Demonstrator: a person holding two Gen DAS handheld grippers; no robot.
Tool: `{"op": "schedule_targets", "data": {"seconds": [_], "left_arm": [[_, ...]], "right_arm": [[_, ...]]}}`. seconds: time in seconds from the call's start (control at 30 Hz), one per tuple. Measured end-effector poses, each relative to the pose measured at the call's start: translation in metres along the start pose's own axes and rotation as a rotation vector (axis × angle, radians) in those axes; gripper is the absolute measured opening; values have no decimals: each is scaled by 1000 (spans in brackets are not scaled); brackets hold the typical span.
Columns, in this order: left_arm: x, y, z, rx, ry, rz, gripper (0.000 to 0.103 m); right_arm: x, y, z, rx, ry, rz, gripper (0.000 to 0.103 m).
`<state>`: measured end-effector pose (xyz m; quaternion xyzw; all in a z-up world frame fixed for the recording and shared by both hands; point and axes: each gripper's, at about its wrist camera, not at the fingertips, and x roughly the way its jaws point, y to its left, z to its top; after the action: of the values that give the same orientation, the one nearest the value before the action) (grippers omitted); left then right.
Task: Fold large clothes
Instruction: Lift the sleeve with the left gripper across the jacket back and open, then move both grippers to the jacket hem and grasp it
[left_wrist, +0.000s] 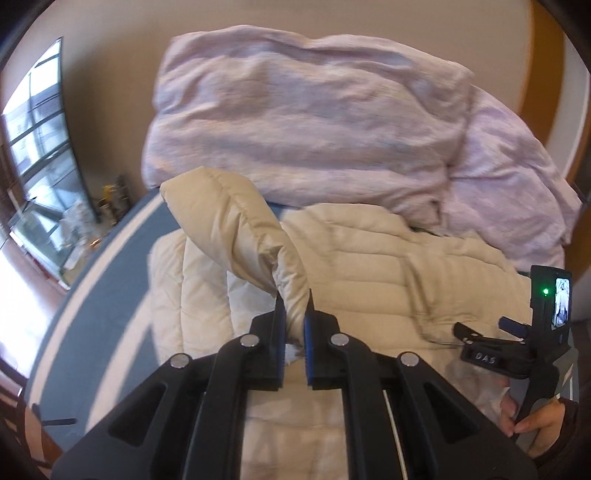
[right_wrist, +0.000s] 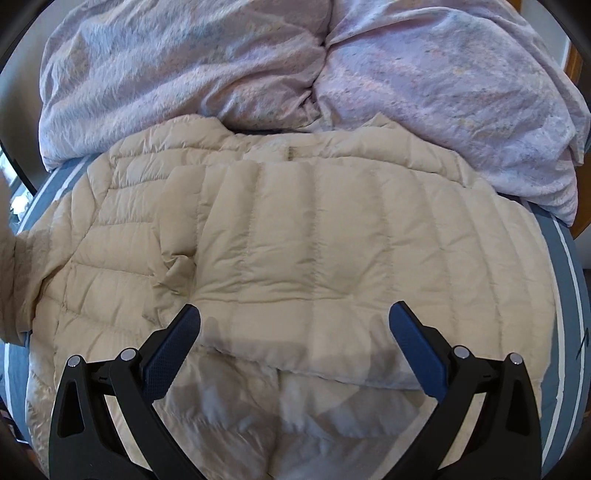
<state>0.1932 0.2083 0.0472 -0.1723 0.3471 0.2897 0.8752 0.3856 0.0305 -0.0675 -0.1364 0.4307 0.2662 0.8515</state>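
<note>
A cream quilted puffer jacket (right_wrist: 295, 236) lies spread on the bed, one side folded over its middle. In the left wrist view my left gripper (left_wrist: 294, 306) is shut on the cuff end of the jacket's sleeve (left_wrist: 236, 225), which arches up above the jacket's body (left_wrist: 388, 258). My right gripper (right_wrist: 294, 317) hovers over the jacket's lower part, open, nothing between its blue pads (right_wrist: 413, 347). The right gripper (left_wrist: 480, 338) also shows at the right of the left wrist view, held by a hand (left_wrist: 543, 428).
A crumpled pale lilac duvet (right_wrist: 295, 62) is piled at the far side of the bed, touching the jacket's collar. The blue sheet with white stripes (right_wrist: 565, 266) shows at the bed's edges. A window (left_wrist: 37, 155) and cluttered floor lie to the left.
</note>
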Motion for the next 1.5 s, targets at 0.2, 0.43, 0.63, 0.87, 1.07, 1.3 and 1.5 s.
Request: {"op": "schedule_targets", "data": {"seconds": [0.2,0.43,0.63,0.87,1.07,1.3,1.5], "left_arm": [[14,-51,1,49,24,-75,8],[31,-116,-6,100,70,-191,8],[39,-162,-18,139,111,-285,9],[34,-168,-22,145,111,-304,40],[31,-136,-13,107,94,-220,50],[44,-93,-19,97,113,-97,51],[63,-64,-24,113,136,15,57]], "right_arm": [[-12,-27,-4,13,-40,-30,102],[-16,-68,-11,66,-54,-78,102],[-15,-91,-18,109,-55,-99,102],[-20,-101,-23,139,-73,-96,102],[-40,-81,-19,109,-137,-24,91],[-44,-41,-12,66,-150,162,43],[-12,-23,-15,49,-85,194,27]]}}
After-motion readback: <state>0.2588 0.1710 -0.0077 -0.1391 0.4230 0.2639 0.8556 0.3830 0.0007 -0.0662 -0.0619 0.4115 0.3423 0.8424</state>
